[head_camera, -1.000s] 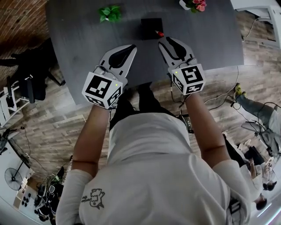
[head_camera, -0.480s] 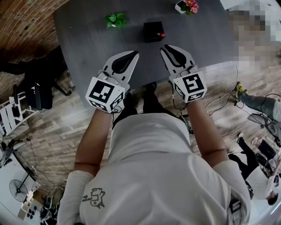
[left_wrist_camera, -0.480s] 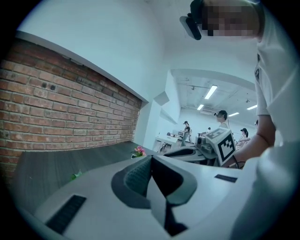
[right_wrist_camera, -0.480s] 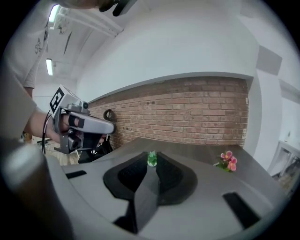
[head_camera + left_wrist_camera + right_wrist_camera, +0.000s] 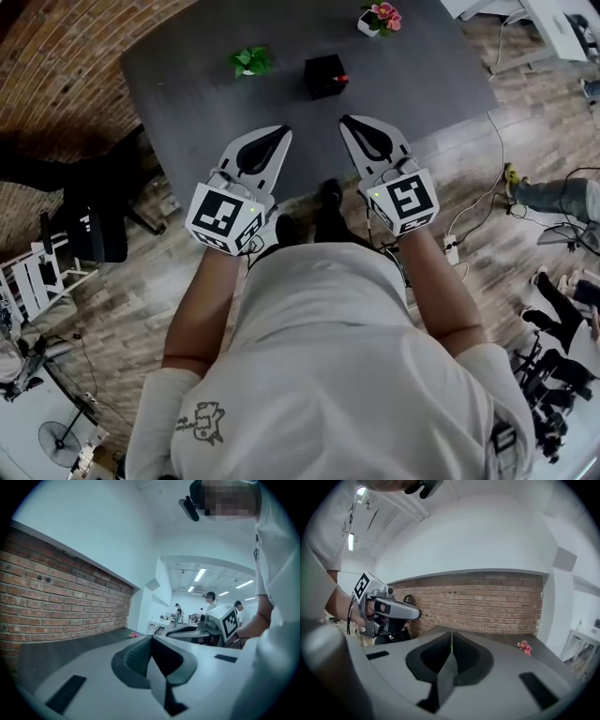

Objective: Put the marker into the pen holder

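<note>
Green plant point(image 5: 251, 62) and pink flowers point(image 5: 380, 18) sit on table point(image 5: 187, 103).

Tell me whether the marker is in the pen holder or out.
In, it seems: the marker's red end shows at the right rim of the black pen holder, though it is too small to be sure.

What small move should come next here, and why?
Probably just rest both grippers: the marker seems already in the pen holder, the left gripper is shut and empty, and the right gripper is closing on nothing.
</note>
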Demonstrator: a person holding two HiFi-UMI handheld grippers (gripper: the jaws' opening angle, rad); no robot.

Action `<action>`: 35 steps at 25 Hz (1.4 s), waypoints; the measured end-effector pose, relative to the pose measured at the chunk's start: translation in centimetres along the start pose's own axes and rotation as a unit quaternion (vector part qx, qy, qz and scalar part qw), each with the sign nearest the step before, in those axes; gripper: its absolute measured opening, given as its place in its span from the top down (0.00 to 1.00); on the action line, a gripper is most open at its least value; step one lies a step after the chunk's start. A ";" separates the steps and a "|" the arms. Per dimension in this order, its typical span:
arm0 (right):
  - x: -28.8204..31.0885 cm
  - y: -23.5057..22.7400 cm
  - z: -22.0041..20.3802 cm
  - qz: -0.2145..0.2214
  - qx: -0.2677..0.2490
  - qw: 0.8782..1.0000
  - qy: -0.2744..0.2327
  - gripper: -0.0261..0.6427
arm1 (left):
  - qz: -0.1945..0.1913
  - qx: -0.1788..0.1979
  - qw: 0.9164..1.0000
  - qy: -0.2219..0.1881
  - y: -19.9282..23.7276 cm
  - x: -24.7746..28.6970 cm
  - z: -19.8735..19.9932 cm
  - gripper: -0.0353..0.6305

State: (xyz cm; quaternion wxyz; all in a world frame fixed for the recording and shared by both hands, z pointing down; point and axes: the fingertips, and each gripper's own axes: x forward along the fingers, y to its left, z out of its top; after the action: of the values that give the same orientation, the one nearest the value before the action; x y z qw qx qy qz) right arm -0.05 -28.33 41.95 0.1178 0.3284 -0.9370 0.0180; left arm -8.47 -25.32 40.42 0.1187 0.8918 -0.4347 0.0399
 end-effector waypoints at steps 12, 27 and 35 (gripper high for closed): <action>-3.8 5.9 3.0 -0.039 -0.025 0.999 -0.028 0.95 | -0.060 0.027 0.998 -0.012 -2.6 -5.6 0.8 0.93; -9.2 11.1 5.4 -0.061 -0.020 0.996 -0.057 0.95 | -0.107 0.049 0.993 -0.016 -6.6 -10.6 1.8 0.93; -12.8 10.6 6.1 -0.043 -0.024 0.997 -0.056 0.95 | -0.102 0.048 0.993 -0.025 -9.8 -10.4 2.6 0.93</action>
State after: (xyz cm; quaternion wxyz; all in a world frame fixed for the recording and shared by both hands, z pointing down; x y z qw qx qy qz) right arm 1.79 -12.89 33.55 0.0741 0.3661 -0.9272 -0.0282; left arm -7.35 -12.19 34.31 0.0684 0.9368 -0.3422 0.0256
